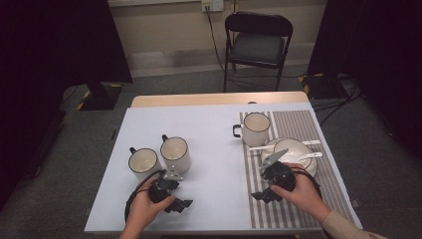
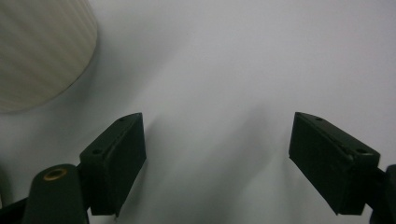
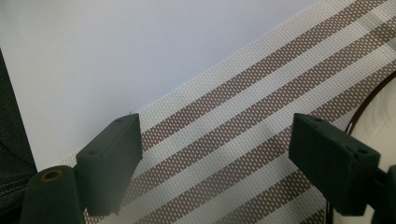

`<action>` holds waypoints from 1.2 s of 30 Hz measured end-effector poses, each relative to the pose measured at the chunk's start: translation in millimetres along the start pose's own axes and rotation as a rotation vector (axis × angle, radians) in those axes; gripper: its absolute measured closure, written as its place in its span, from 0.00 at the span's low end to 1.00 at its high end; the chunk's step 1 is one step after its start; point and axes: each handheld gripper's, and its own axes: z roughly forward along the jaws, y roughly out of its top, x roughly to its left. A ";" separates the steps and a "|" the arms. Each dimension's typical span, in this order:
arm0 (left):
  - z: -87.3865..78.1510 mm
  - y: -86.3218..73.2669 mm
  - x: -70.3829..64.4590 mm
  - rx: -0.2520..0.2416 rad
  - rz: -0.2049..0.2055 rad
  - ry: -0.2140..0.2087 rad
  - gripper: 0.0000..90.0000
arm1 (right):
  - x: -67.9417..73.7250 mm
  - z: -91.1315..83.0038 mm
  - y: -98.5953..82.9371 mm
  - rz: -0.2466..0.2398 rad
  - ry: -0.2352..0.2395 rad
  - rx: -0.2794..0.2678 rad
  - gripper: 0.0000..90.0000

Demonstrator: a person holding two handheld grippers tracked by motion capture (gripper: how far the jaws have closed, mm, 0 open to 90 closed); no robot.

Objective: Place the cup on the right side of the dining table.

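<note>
My left gripper (image 1: 180, 204), fingers spread and empty, sits just below the two mugs (image 1: 175, 154); right gripper (image 1: 263, 195) likewise released beside the bowl (image 1: 296, 149).

Two mugs (image 1: 159, 157) left; third mug (image 1: 255, 128) behind bowl (image 1: 294, 152) on placemat (image 1: 298, 122).

Left tool (image 1: 181, 204) held low, right tool (image 1: 261, 195) likewise (both jaws spread, empty)

High view above the table (image 1: 199, 124) looking forward and down, both gripper views close over its surface
</note>
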 end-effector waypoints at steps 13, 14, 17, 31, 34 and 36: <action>-6.7 -9.9 0.4 0.000 -0.011 0.009 0.20 | 5.5 3.6 -9.2 -0.010 0.019 0.008 0.19; -7.4 -10.6 0.7 0.003 -0.005 0.011 0.20 | 5.8 3.1 -10.0 -0.004 0.022 0.008 0.19; -8.5 -13.4 0.4 0.004 -0.010 0.012 0.21 | 4.8 2.1 -12.1 -0.002 0.021 0.004 0.19; -14.4 -24.2 3.5 0.008 -0.027 0.020 0.21 | 4.8 0.2 -24.2 -0.002 0.033 0.010 0.20; -15.8 -25.3 3.3 0.005 -0.025 0.025 0.21 | 4.9 -1.1 -26.7 0.002 0.034 0.009 0.20; -16.2 -26.7 3.4 0.001 -0.029 0.020 0.21 | 5.4 -2.3 -28.0 0.005 0.036 0.014 0.20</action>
